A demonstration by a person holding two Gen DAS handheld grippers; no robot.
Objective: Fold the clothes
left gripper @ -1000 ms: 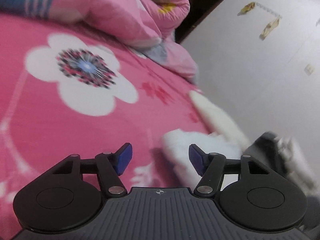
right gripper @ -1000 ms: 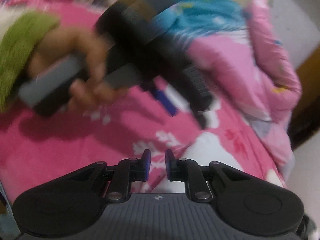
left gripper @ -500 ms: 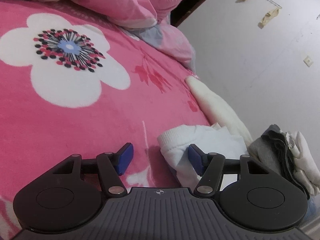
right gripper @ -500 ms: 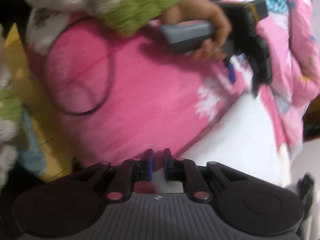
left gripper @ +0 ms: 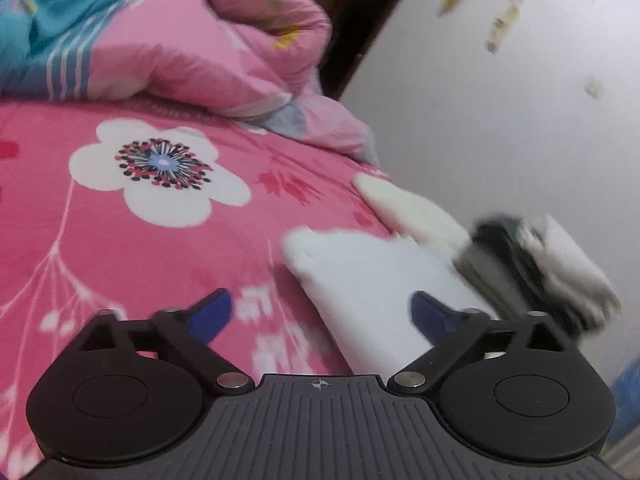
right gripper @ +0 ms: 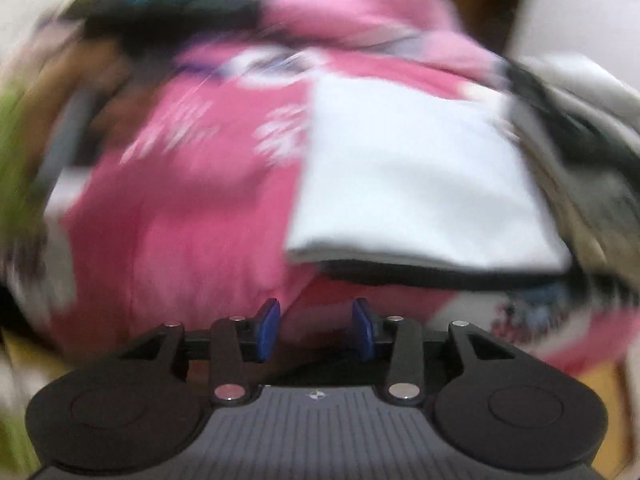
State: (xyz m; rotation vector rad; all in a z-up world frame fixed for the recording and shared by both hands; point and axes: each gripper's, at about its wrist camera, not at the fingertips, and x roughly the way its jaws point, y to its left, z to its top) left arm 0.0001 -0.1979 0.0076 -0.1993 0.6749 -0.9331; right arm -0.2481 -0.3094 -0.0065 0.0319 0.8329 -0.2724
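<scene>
A folded white garment (left gripper: 376, 280) lies on the pink flowered bed sheet (left gripper: 120, 240) near the bed's right side. My left gripper (left gripper: 322, 314) hovers over its near left corner with its jaws opening wide; the pads touch nothing. In the blurred right wrist view the same white garment (right gripper: 408, 172) lies ahead and to the right. My right gripper (right gripper: 315, 328) sits short of its folded edge. Its jaws are opening, partly apart, with only pink sheet (right gripper: 180, 220) seen between them.
A pile of grey, black and white clothes (left gripper: 528, 264) sits right of the white garment, with a cream piece (left gripper: 408, 212) behind it. A bunched pink quilt (left gripper: 200, 60) fills the bed's far end. A white wall (left gripper: 500, 120) runs along the right. A green sleeve (right gripper: 12, 140) blurs at left.
The left gripper's jaws have spread much wider and it has drawn back from the white garment. The right gripper's jaws have parted from shut, and its view has swung round to the folded garment.
</scene>
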